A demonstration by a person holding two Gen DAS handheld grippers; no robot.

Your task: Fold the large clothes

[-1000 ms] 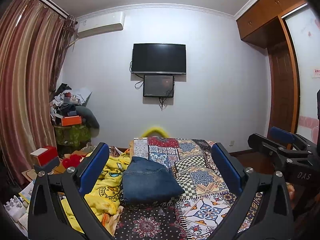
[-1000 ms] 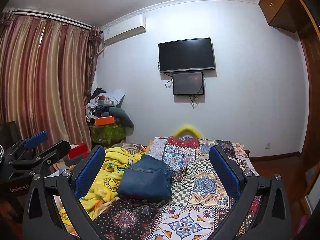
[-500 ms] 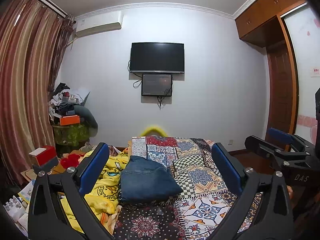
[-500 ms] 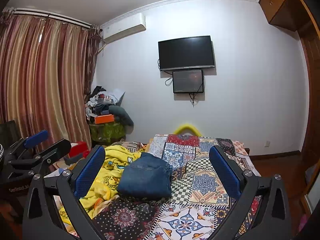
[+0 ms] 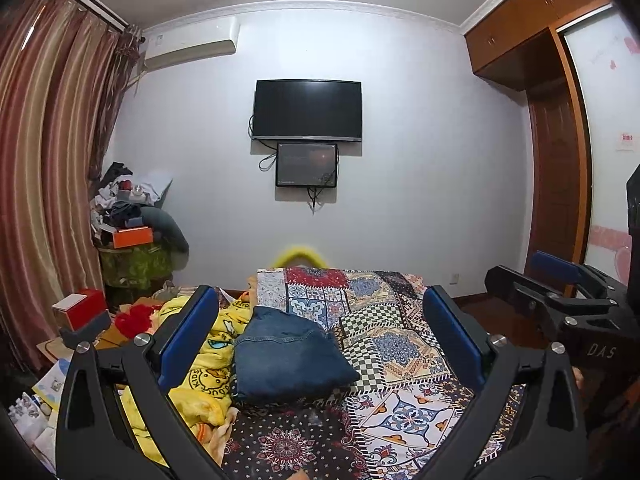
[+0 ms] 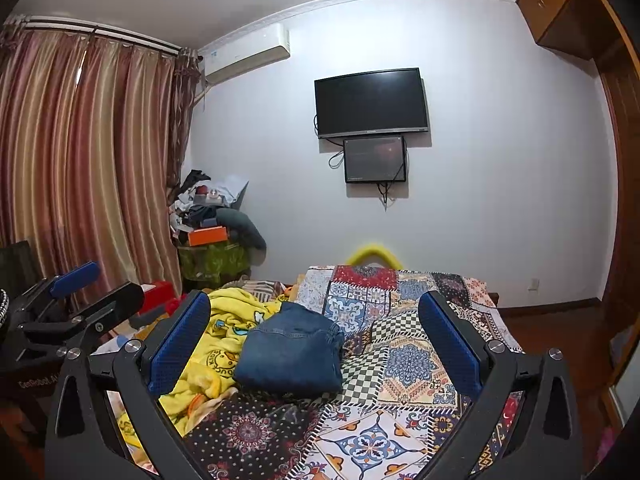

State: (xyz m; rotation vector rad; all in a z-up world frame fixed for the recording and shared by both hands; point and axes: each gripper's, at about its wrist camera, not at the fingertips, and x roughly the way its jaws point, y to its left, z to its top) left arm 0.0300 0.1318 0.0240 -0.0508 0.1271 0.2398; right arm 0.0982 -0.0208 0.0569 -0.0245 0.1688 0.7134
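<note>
Jeans (image 5: pixel 288 354) lying folded into a compact denim bundle on the patchwork bedspread (image 5: pixel 400 344), left of centre, touching the edge of the yellow cartoon blanket (image 5: pixel 208 364). Left claw (image 5: pixel 320 336) hovering above the near end of the bed, jaws spread wide, gripping nothing. Right claw (image 6: pixel 314 342) likewise spread wide and empty, hanging level with its partner; each one showing at the side of the other's view.

Judging the fold on the jeans as done, or close to it; next garment probably the yellow blanket, bunched and crumpled along the left side of the bed. Worth doing well: coming down low onto one loose corner or hem, pinching a single layer only, drawing it out flat over the open right half of the bedspread before halving. Keeping both claws level while lifting, so heavy fleece is not sagging or twisting between them.

In the way: denim bundle sitting against the blanket, likely dragging along if pulled carelessly. Red box (image 5: pixel 80 306) and loose papers crowding the floor near left. Heap of clothes with an orange box (image 5: pixel 132 236) piled by the striped curtain (image 5: pixel 52 168), far left. Television (image 5: pixel 307 110) and a smaller screen (image 5: pixel 306 165) on the far wall, well apart from the work. Wardrobe (image 5: pixel 532 32) at far right.
</note>
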